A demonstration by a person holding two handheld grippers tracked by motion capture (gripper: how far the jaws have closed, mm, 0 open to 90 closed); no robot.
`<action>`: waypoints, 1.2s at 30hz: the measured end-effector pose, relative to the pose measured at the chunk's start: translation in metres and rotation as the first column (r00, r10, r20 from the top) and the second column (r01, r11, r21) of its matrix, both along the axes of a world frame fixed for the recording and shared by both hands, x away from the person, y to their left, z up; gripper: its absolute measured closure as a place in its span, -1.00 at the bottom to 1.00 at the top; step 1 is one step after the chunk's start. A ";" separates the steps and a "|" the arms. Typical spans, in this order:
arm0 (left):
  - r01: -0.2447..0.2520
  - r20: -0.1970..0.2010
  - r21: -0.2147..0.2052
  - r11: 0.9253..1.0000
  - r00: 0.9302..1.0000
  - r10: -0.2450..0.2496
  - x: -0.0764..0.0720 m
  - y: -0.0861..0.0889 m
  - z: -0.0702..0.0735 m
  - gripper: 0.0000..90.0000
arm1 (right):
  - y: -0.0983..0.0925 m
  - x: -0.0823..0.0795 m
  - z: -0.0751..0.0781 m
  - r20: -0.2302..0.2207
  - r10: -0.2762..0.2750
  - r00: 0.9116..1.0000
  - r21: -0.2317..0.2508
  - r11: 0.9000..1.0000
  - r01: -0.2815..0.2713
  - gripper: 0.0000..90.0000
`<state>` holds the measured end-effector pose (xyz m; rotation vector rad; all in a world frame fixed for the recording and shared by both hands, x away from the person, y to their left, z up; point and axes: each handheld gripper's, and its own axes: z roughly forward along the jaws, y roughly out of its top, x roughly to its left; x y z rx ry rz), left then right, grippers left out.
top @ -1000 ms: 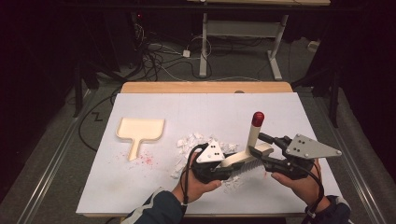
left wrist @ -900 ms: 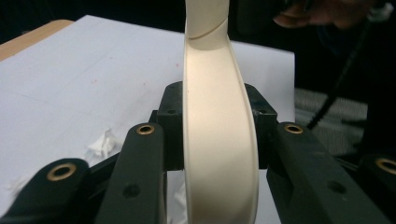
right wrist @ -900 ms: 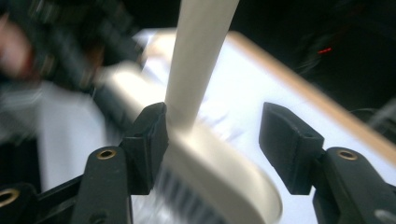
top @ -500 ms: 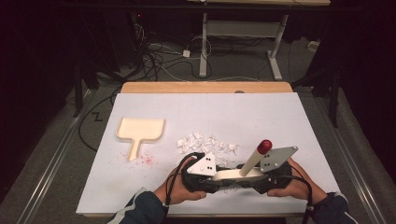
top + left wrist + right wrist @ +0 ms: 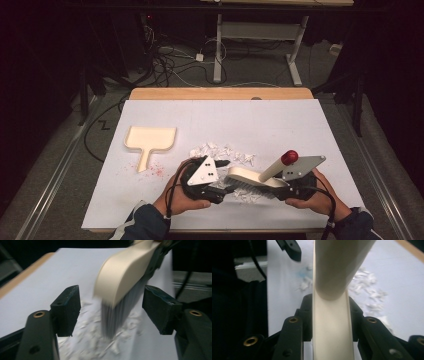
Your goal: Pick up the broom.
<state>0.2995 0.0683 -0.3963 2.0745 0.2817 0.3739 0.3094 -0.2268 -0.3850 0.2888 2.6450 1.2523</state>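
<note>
Gripping the cream plastic brush (image 5: 255, 176) by its smooth, rounded back, the right gripper (image 5: 280, 187) has its black jaws pressed flat against both sides of the brush body, as the right gripper view shows; they have just been closing on it. The brush has stiff grey bristles and a slanted handle that rises above the right gripper and ends in a glossy red knob (image 5: 289, 157). Its bristle end (image 5: 117, 315) hangs between the wide-apart jaws of the left gripper (image 5: 225, 180), touching neither pad; those jaws have just been opening, so the left gripper now holds nothing.

Under and just beyond the bristles lies a loose heap of torn white paper scraps (image 5: 225, 151), crumpled and irregular, on the matte white sheet (image 5: 280, 125) covering the wooden table (image 5: 220, 93). Well off to the left of the left gripper sits a flat, pale dustpan (image 5: 149, 140) with a short handle, with faint reddish specks (image 5: 156, 170) beside it.

Against the earlier frames, the brush has come down from upright to lie low across the scraps, and the left gripper has let go of it.
</note>
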 end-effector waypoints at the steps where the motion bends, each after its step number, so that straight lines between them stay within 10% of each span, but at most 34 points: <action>1: -0.052 0.007 -0.024 0.998 0.999 0.052 0.000 0.013 -0.001 -0.41 | -0.003 0.001 0.001 0.001 -0.022 1.000 0.009 1.000 0.022 0.52; 5: -0.131 0.036 -0.011 0.991 0.991 0.131 0.000 0.033 -0.006 -0.45 | -0.012 0.007 0.003 0.021 -0.104 0.994 0.012 0.995 0.104 0.51; 12: -0.289 0.063 0.016 0.957 0.956 0.288 -0.005 0.078 -0.024 -0.45 | -0.027 0.016 0.005 0.038 -0.228 0.973 0.028 0.974 0.227 0.51; 23: -0.486 0.072 0.090 0.869 0.874 0.481 -0.019 0.137 -0.055 -0.56 | -0.045 0.037 0.005 0.076 -0.365 0.928 0.024 0.931 0.364 0.51; 36: -0.546 0.062 0.134 0.827 0.838 0.543 -0.040 0.152 -0.075 -0.59 | -0.050 0.062 -0.008 0.132 -0.489 0.862 0.008 0.870 0.492 0.51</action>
